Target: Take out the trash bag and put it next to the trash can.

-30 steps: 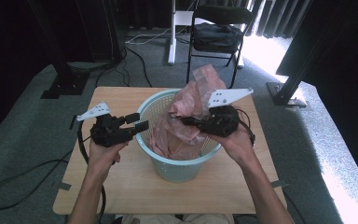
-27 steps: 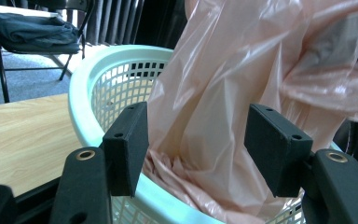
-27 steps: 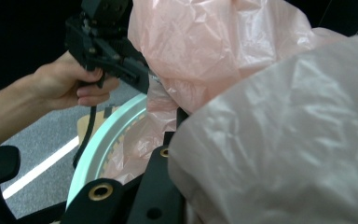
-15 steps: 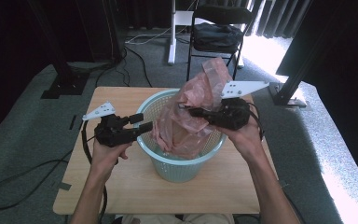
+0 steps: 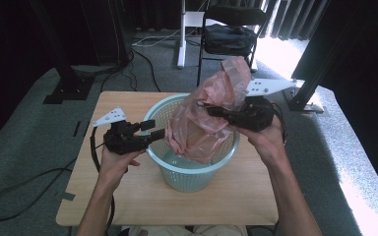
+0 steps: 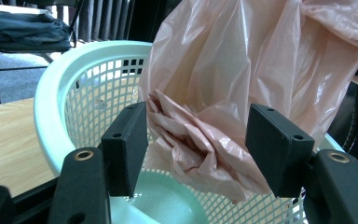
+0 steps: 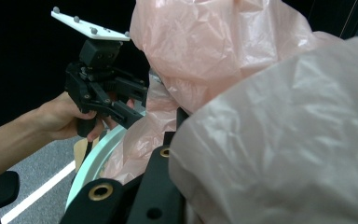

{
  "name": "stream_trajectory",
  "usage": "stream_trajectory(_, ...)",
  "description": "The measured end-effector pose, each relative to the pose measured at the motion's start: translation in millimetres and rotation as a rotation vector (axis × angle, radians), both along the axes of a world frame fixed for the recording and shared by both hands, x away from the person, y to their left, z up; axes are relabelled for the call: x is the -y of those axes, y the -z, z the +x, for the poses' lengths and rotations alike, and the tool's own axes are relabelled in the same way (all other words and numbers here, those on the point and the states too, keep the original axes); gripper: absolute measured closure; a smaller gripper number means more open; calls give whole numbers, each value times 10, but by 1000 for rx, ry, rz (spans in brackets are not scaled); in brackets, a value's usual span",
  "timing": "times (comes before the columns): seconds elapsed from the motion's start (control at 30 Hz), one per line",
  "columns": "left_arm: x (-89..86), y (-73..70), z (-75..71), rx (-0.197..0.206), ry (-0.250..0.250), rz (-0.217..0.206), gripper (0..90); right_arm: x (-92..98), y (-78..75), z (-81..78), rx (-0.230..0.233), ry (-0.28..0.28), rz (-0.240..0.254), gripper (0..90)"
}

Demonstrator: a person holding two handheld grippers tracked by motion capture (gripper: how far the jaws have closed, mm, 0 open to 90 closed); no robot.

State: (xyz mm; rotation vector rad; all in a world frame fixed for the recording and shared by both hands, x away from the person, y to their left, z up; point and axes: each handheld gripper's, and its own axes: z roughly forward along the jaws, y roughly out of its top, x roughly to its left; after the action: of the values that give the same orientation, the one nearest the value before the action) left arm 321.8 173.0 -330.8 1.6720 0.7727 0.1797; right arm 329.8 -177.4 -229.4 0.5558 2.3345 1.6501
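Looking down from the high view, a pale green mesh basket [image 5: 189,167] is seen on the wooden table [image 5: 236,196], and a crumpled pink plastic bag [image 5: 202,123] is held partly above and partly inside it. The bag is pinched near its upper part by the right gripper [image 5: 211,112], whose jaws are closed on the film; compared with a second ago, this gripper and the bag's top have been carried higher and further toward the right rim, so more of the bag is drawn out of the basket. The left gripper [image 5: 152,130] is kept beside the basket's left rim, its jaws spread and nothing clamped, much as it was placed before. In the left gripper view, the two black jaws are shown wide apart, with the bag's bunched lower folds [image 6: 200,149] hanging between them over the basket's inside [image 6: 93,93]; no pad is seen pressing on the film. In the right gripper view, the bag [image 7: 270,140] is draped over the jaws, and the grip itself is hidden by it; the left gripper [image 7: 121,105] is seen farther off at the basket's rim [image 7: 98,158].
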Motion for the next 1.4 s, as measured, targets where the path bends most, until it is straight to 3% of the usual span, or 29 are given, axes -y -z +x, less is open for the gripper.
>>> stream_trajectory(0.43,28,-1,9,12,-12,-1,391,123,-44,21,2,22,31,857)
stream_trajectory(0.9,-55,-19,-6,29,-51,-13,390,238,-144,36,18,56,65,858)
stream_trajectory(1.4,-101,26,11,10,-52,-21,385,319,-190,27,26,73,79,858)
